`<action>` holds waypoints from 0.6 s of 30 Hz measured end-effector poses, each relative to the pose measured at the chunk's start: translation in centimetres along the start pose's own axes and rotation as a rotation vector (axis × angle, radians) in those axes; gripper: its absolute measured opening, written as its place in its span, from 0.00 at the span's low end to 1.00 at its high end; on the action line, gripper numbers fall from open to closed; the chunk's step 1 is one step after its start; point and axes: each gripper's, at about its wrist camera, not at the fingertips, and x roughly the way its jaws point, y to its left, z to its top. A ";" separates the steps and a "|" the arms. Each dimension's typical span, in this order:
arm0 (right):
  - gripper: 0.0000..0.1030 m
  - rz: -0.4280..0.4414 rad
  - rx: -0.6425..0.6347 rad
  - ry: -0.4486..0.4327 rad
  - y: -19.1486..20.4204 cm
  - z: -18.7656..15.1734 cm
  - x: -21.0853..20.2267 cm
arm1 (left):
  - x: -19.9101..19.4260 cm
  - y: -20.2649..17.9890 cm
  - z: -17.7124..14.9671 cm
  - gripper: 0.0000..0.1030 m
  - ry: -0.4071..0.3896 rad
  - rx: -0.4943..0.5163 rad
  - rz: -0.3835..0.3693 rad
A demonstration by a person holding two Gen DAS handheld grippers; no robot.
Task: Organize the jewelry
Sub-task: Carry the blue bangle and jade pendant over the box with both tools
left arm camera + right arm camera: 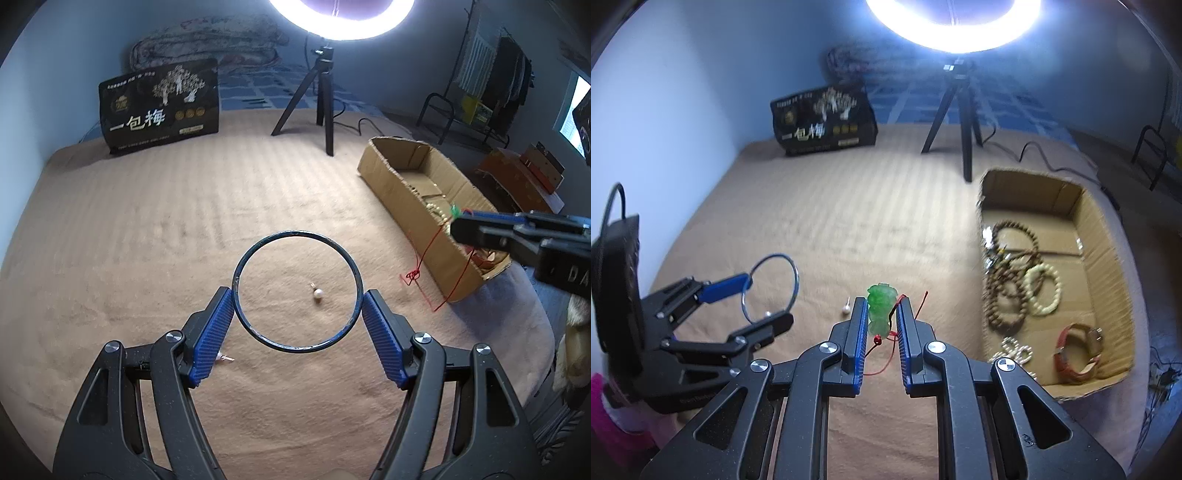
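The left gripper (297, 306) is clamping a dark bangle (297, 236) above the bed (147, 221), over a pearl pendant (318, 294). The right gripper (881, 314) is pinching a green jade pendant (881, 306), its red cord (882, 365) dangling, left of the cardboard box (1108, 236).

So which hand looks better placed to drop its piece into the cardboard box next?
Probably the right. The right gripper holds the green pendant just beside the cardboard box; the left gripper, gripping the bangle, sits farther from it.

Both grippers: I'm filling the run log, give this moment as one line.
left gripper: shut on bangle | right gripper: shut on green pendant | pearl: on blanket | box: holds bracelets
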 end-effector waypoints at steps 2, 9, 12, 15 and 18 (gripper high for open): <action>0.13 0.001 0.007 -0.021 -0.4 0.4 -0.8 | -0.2 -0.4 0.2 0.71 -0.006 0.001 -0.009; 0.13 -0.012 0.042 -0.089 -2.4 1.5 -3.1 | -0.6 -2.1 1.2 0.71 -0.027 0.023 -0.034; 0.13 -0.034 0.049 -0.119 -3.3 2.0 -4.0 | -0.7 -2.9 1.7 0.71 -0.034 0.026 -0.050; 0.13 -0.042 0.067 -0.143 -4.3 2.4 -4.8 | -0.7 -3.7 2.1 0.71 -0.040 0.031 -0.067; 0.13 -0.054 0.096 -0.163 -5.6 2.6 -5.5 | -0.7 -4.7 2.7 0.71 -0.049 0.037 -0.084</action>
